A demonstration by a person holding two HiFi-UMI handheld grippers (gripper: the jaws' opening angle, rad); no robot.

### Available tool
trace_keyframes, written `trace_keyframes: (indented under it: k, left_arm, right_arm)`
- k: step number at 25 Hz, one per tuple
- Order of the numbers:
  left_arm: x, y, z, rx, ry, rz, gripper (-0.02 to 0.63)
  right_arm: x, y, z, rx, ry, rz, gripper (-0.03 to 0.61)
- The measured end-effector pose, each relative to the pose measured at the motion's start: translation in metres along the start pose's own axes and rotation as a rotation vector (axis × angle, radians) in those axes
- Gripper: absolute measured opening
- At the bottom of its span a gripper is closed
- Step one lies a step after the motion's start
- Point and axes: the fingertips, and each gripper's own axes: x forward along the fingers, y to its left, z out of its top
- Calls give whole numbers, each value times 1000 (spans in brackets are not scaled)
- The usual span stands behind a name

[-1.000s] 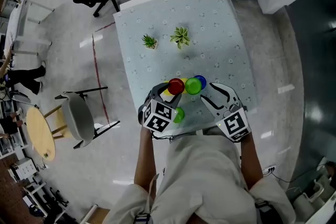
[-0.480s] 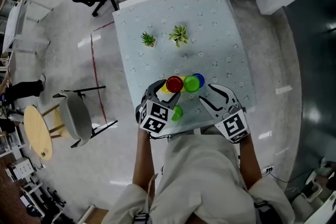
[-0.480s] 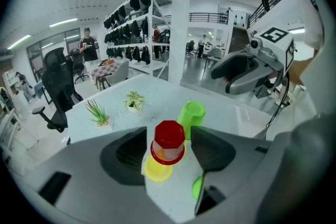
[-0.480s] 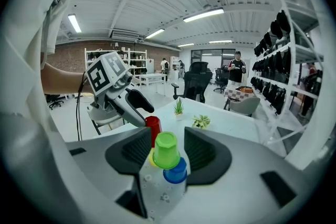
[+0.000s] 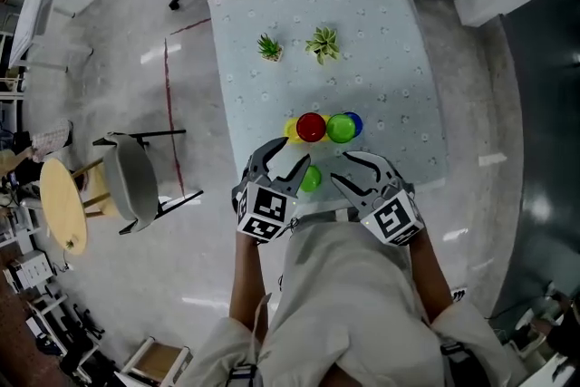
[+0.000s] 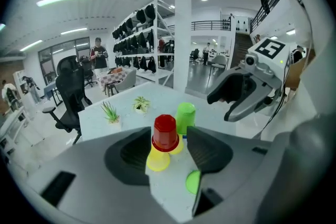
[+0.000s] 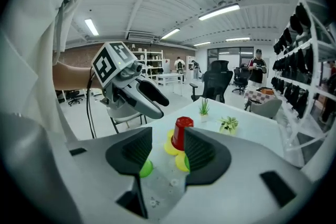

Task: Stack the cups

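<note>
"At the counter (image 5: 362, 32) edge, what do your fingers hold?"

"Nothing. My left gripper (image 5: 283, 163) and right gripper (image 5: 344, 169) both stand released, fingers just now narrowing."

"And the cups?"

"Mid-counter, 1 red cup (image 5: 311, 127) tops the yellow cups (image 5: 292, 130), just beside 1 tall green cup (image 5: 341, 128). The lone green cup (image 5: 311, 178) lies between my grippers."

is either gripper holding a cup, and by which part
Nothing is held: left gripper and right gripper stand open short of the red cup, jaws having just closed a little, nothing between them.
</note>
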Motion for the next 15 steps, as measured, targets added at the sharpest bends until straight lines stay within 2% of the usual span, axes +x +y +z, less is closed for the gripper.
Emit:
trace_keyframes:
  k: [9,15]
  left_arm:
    - [-18,-14,-39,-49,19,2,218]
    - [-26,-14,-61,-78,23,18,212]
  right_arm:
    - [32,43,-19,-49,53,120,187]
    - [52,69,-43,-100,117,185,213]
